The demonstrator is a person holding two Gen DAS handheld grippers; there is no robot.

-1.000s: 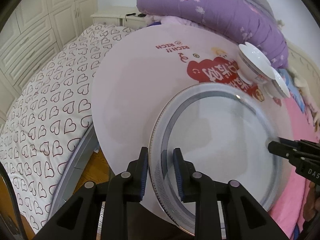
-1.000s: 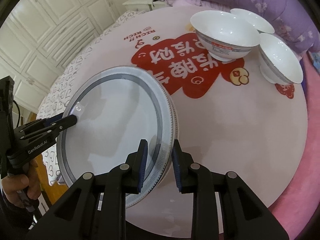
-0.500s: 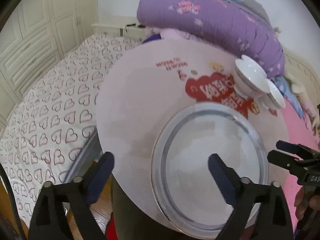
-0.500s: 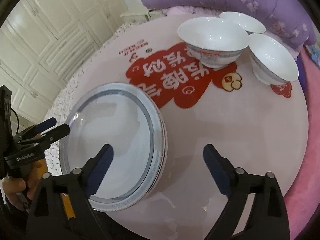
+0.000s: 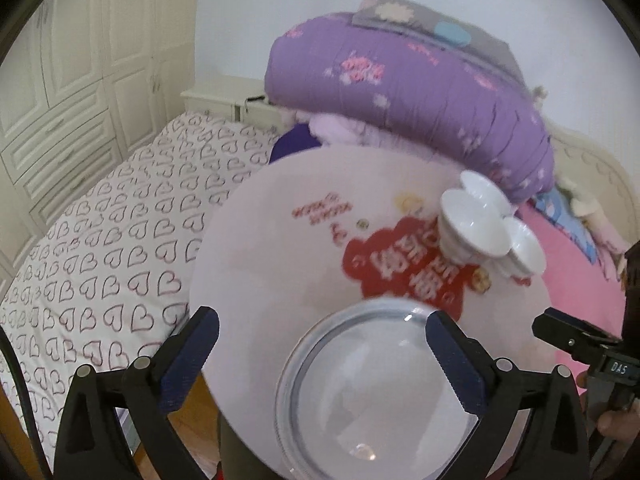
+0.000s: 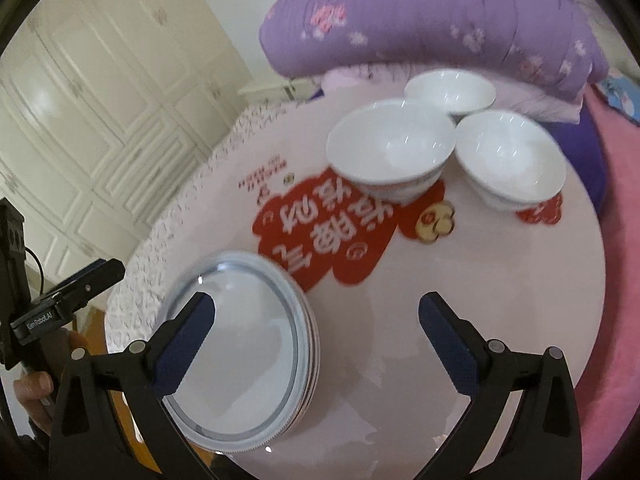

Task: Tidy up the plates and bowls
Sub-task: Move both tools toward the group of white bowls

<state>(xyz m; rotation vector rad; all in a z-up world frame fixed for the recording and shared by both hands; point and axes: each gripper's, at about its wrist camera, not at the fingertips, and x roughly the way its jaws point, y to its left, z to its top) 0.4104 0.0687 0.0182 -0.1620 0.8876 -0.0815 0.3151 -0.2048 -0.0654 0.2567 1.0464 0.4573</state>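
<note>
A stack of white plates with grey rims [image 5: 372, 392] [image 6: 244, 344] lies at the near edge of a round pink table [image 5: 272, 264] [image 6: 500, 312]. Three white bowls [image 6: 390, 152] [image 6: 510, 160] [image 6: 450, 90] stand grouped at the far side; they also show in the left wrist view [image 5: 476, 220]. My left gripper [image 5: 320, 364] is open and empty, raised above the plates. My right gripper [image 6: 316, 350] is open and empty, raised over the stack's right edge. Each gripper shows in the other's view [image 5: 576, 340] [image 6: 76, 288].
A rolled purple quilt [image 5: 404, 92] [image 6: 432, 20] lies behind the table. A heart-print bed [image 5: 100, 232] is on the left, pink bedding [image 5: 580, 280] on the right. White cabinets [image 6: 80, 112] stand at the back left. The table has a red printed design [image 6: 324, 228].
Both grippers opened and let go of the plate's rim, which now rests on the stack. Both have pulled back and up from the plates.
</note>
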